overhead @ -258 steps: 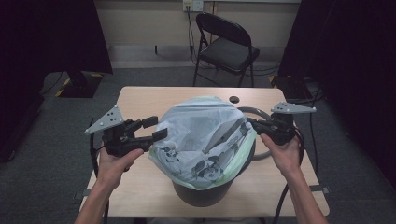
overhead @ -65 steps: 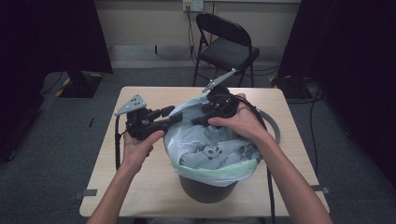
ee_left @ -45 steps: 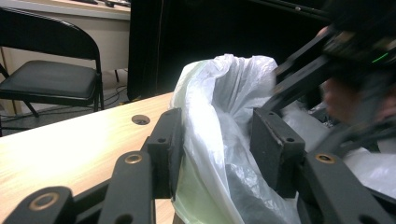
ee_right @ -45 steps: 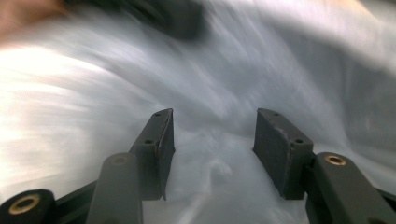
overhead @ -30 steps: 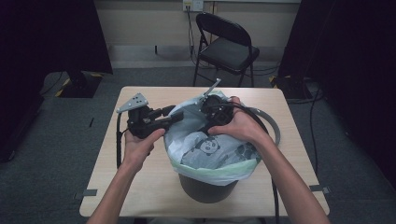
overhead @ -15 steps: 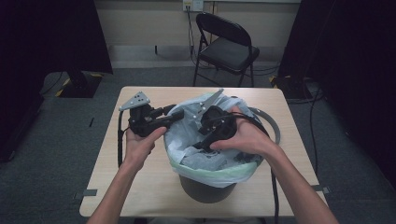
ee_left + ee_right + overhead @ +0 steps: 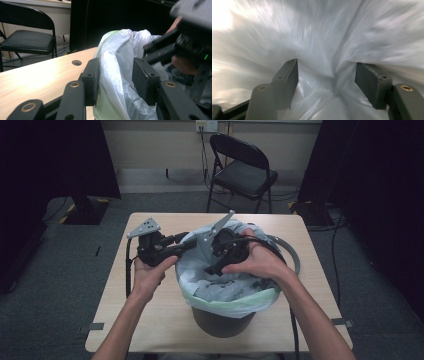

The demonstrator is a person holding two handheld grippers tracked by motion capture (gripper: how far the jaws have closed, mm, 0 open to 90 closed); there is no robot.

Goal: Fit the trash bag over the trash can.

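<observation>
Since half a second ago the right claw has slid nearer the person over the bin's mouth, its jaws just opening; they now stand spread with liner film bunched between them, pads apparently off it, though the right gripper view is smeared by blur. Left claw sits at the bin's far-left rim, pinching a gathered fold of liner: one pad presses the plastic, the other sits close against it. Bin stands on the desk toward the near edge, liner draped over its rim in a pale green band. Bare desk lies left of the bin and beyond it; a grey cable loop curls just right of the bin. Bin's inside is mostly hidden by crumpled liner and the right hand. A folding chair stands well beyond the bin, past the desk's far edge
</observation>
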